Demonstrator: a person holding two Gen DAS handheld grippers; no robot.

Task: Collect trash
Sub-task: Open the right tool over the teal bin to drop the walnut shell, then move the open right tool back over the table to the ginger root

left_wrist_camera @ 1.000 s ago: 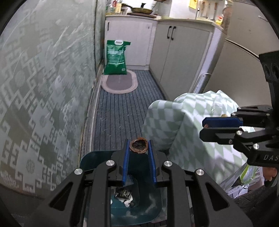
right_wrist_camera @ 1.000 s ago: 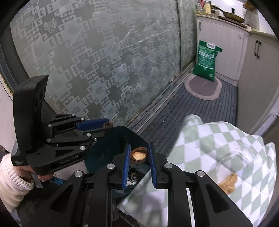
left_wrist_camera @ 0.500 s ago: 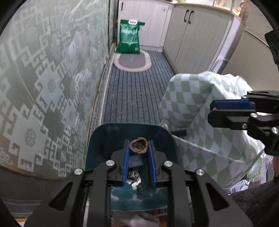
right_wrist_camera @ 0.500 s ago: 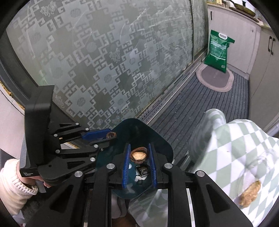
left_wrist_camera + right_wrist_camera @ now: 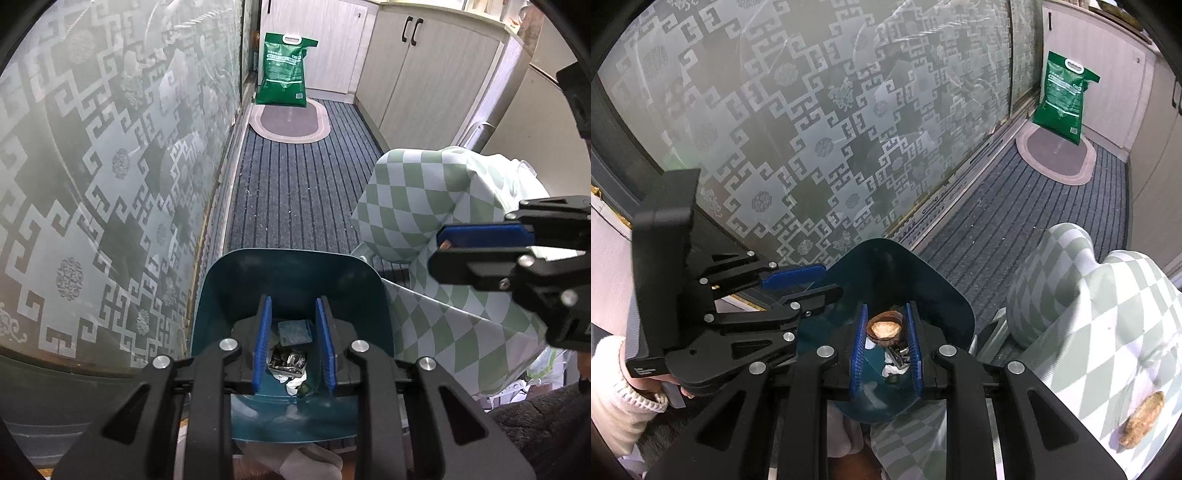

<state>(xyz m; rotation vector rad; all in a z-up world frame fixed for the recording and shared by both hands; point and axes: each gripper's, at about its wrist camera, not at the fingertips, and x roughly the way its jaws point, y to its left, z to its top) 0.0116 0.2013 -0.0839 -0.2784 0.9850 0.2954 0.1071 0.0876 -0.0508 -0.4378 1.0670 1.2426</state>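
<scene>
- Left wrist view: left tongs [image 5: 294, 341] gape with nothing between them above the teal plastic bin [image 5: 295, 273], crumpled wrappers [image 5: 288, 360] inside; striped carpet [image 5: 299, 184] lies open beyond its rim.
- Right wrist view: right tongs [image 5: 885, 345] pinch a brown walnut shell half [image 5: 884, 328] over the bin.

My left gripper [image 5: 293, 306] pointed forward and down with its blue pads [image 5: 263, 339] spread and nothing between them. My right gripper [image 5: 885, 326] was clamped on a walnut shell [image 5: 885, 328] near its fingertips. The two tools sat close, side by side, the left hand [image 5: 613, 387] in a white knit sleeve.
</scene>
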